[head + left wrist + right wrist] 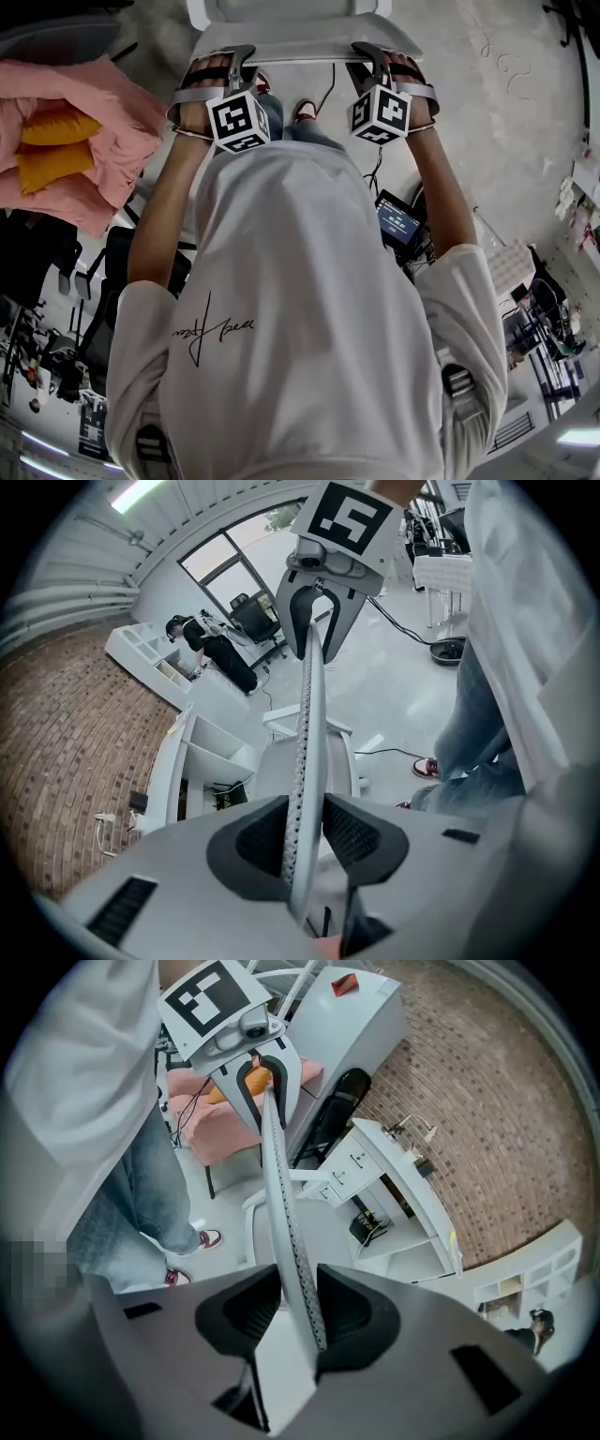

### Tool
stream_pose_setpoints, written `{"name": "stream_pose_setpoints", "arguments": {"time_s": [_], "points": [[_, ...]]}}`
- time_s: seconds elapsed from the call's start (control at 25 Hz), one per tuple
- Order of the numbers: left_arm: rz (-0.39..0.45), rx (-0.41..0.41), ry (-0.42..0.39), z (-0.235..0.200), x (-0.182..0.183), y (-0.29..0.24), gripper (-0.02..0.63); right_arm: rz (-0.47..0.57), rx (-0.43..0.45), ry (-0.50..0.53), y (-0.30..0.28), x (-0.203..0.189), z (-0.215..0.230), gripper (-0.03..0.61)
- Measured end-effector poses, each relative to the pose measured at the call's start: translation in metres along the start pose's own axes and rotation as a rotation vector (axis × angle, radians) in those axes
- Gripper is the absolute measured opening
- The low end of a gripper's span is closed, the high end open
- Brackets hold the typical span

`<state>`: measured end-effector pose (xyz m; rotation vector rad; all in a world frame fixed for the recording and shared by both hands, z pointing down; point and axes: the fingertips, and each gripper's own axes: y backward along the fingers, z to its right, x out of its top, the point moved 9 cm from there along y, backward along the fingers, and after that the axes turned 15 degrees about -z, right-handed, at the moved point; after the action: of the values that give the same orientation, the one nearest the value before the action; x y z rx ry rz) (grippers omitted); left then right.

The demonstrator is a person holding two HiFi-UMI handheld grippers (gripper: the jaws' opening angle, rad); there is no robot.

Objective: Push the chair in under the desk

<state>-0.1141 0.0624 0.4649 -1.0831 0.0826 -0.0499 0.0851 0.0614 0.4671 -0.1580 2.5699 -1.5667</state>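
Head view, left to right. A soft pink cushion (pixel 89 155) bearing two orange pillows (pixel 52 141) lies at the left edge, partly cut off. The left gripper (pixel 240 56) and the right gripper (pixel 371 54), each carrying a cube with black-and-white square markers, clamp the top edge of the chair backrest (pixel 300 39) directly ahead of the person. The backrest is a thin, smooth pale-grey panel. The frame's upper edge cuts it off, and the person's white shirt hides the floor below.

Left gripper view. Black ribbed pads (pixel 267 836) close on the backrest's edge, whose rim is perforated with fine holes. Beyond the chair stands a white, flat-panelled desk (pixel 192 747) against a brick surface. The chair is near it, but whether the seat reaches under the top cannot be made out.

Right gripper view. The pads (pixel 361 1312) likewise grip the same perforated edge. The desk (pixel 408 1190) stands to the right, its far end blurred.
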Motion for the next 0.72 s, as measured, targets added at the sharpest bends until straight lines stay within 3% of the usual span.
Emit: {"name": "stream_pose_setpoints", "arguments": {"time_s": [0.48, 0.72], "points": [[0.037, 0.01, -0.011, -0.019, 0.005, -0.011, 0.104, -0.018, -0.051, -0.008, -0.014, 0.0, 0.02, 0.141], [0.052, 0.028, -0.013, -0.031, 0.009, -0.017, 0.103, -0.042, -0.032, -0.006, -0.024, 0.001, 0.037, 0.143]]}}
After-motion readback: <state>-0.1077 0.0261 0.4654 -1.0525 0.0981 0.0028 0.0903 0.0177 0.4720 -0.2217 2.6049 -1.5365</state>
